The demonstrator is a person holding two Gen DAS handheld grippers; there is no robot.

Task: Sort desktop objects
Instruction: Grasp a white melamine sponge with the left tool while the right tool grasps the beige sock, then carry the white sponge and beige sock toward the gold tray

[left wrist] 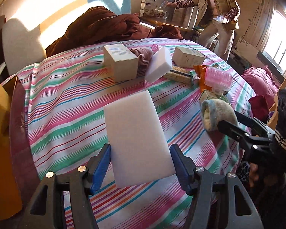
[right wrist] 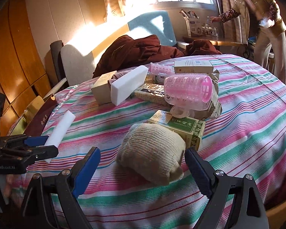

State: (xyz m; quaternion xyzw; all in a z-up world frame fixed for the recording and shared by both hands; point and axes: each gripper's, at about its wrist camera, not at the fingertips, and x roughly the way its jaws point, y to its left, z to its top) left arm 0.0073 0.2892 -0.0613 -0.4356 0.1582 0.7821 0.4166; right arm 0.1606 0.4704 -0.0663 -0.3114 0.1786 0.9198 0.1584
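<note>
Over striped bedspread point(left wrist: 66, 114) | left gripper point(left wrist: 141, 164) pinching white foam sponge block point(left wrist: 135, 137), keep level | right gripper point(right wrist: 141, 169) spread around rolled beige knit sock point(right wrist: 152, 150), centre then close

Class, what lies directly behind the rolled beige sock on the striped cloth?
Behind the rolled beige sock sits a green box, seemingly touching it. The sock covers the box's near lower side. Further back lies a pink plastic roller.

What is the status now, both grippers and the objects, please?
Left gripper shut on white foam block. Right gripper open, jaws either side of rolled beige sock. Green box right behind the sock.
</note>
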